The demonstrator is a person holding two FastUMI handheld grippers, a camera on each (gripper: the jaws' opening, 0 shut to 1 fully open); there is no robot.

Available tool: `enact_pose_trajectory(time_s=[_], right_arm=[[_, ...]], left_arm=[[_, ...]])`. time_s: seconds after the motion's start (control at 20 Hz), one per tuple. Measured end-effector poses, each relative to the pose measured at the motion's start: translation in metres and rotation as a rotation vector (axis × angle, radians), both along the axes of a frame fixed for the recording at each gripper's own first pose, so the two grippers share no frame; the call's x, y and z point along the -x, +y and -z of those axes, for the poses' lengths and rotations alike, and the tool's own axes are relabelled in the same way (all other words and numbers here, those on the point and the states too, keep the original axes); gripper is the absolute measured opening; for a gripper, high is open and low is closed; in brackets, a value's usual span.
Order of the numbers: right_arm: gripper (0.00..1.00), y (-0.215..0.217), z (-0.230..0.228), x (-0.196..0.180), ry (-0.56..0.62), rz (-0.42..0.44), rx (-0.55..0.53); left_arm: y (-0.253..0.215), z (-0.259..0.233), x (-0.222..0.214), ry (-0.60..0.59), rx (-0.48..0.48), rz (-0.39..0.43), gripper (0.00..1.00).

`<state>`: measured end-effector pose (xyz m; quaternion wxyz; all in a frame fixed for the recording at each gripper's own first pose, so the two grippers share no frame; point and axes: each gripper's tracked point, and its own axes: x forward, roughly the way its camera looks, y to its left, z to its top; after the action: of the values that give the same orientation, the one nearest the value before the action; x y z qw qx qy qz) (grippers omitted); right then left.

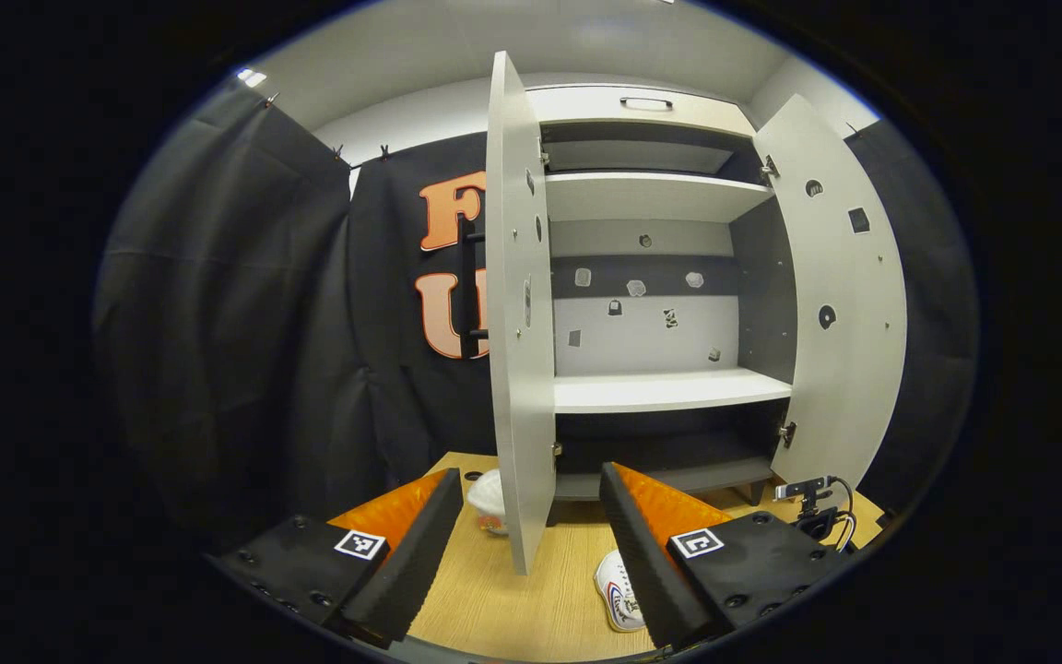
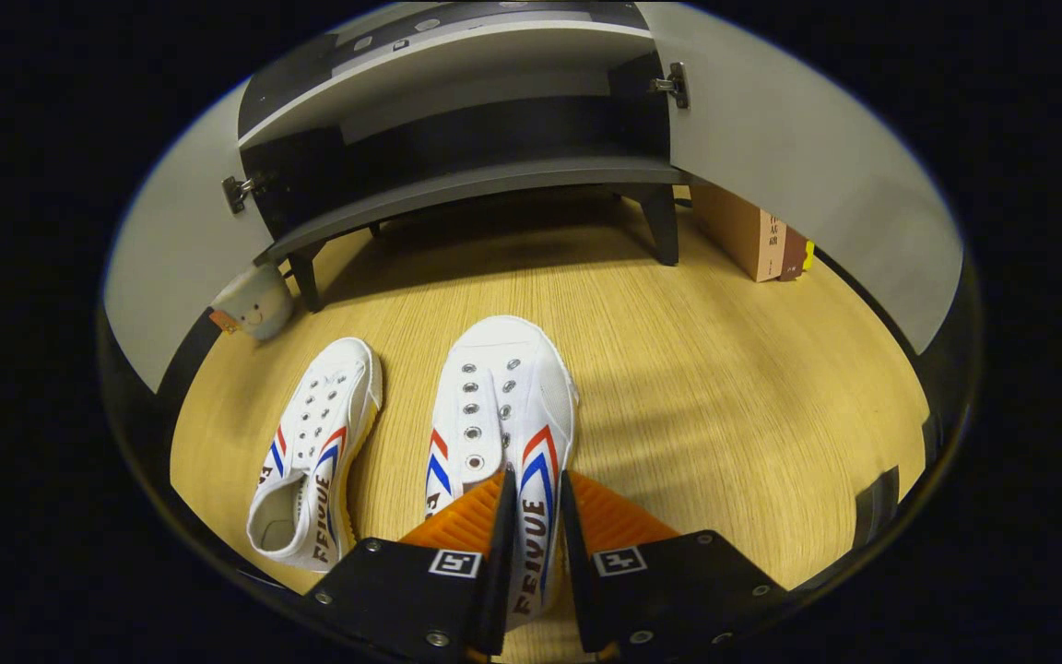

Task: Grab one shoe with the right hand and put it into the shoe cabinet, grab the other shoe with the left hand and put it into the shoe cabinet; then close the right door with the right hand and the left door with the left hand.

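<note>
Two white canvas shoes with red and blue stripes lie side by side on the wooden floor before the shoe cabinet (image 2: 476, 184). My right gripper (image 2: 536, 535) is shut on the side wall of the right-hand shoe (image 2: 503, 406), one finger inside it and one outside. The other shoe (image 2: 314, 456) lies free to its left. In the left gripper view, my left gripper (image 1: 526, 553) hangs open and empty facing the cabinet's white shelf (image 1: 669, 392), with part of a shoe (image 1: 619, 590) below it. Both doors stand open: the left door (image 1: 517, 323) edge-on, the right door (image 1: 844, 304) swung wide.
A small pale plush toy (image 2: 254, 304) sits by the cabinet's left leg, near the left door (image 2: 171, 277). A brown book or box (image 2: 752, 235) stands behind the right door (image 2: 798, 157). A small camera on a stand (image 1: 808, 493) is on the floor at the right.
</note>
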<state>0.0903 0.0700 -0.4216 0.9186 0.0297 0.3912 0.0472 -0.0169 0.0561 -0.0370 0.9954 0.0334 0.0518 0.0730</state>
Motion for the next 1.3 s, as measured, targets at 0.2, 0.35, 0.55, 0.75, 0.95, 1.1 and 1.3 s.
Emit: enact_pose_trajectory(time_s=[0.2,0.35,0.55,0.75,0.95,1.1,1.3], right_arm=[[0.02,-0.008,-0.015,-0.003,-0.011,0.028,0.009],[0.01,-0.007,-0.046,-0.003,-0.048,0.025,-0.022],[0.01,0.002,-0.092,-0.010,-0.094,0.015,-0.028],[0.01,0.010,-0.157,-0.020,-0.132,-0.004,-0.038],[0.01,0.008,-0.233,-0.025,-0.225,-0.027,-0.088],[0.01,0.003,-0.273,-0.018,-0.272,-0.043,-0.092],[0.01,-0.007,-0.327,-0.010,-0.339,-0.047,-0.132]], left_arm=[[0.000,0.000,0.001,0.001,0.007,-0.005,0.97],[-0.002,0.001,0.001,-0.001,0.009,-0.004,0.96],[-0.008,0.000,-0.004,-0.007,0.011,0.012,0.96],[-0.016,0.001,-0.009,-0.012,-0.005,0.038,0.96],[-0.017,0.004,-0.013,-0.010,-0.008,0.046,0.94],[-0.012,0.003,-0.016,-0.016,-0.006,0.039,0.96],[-0.007,0.007,-0.020,-0.012,0.004,0.027,0.96]])
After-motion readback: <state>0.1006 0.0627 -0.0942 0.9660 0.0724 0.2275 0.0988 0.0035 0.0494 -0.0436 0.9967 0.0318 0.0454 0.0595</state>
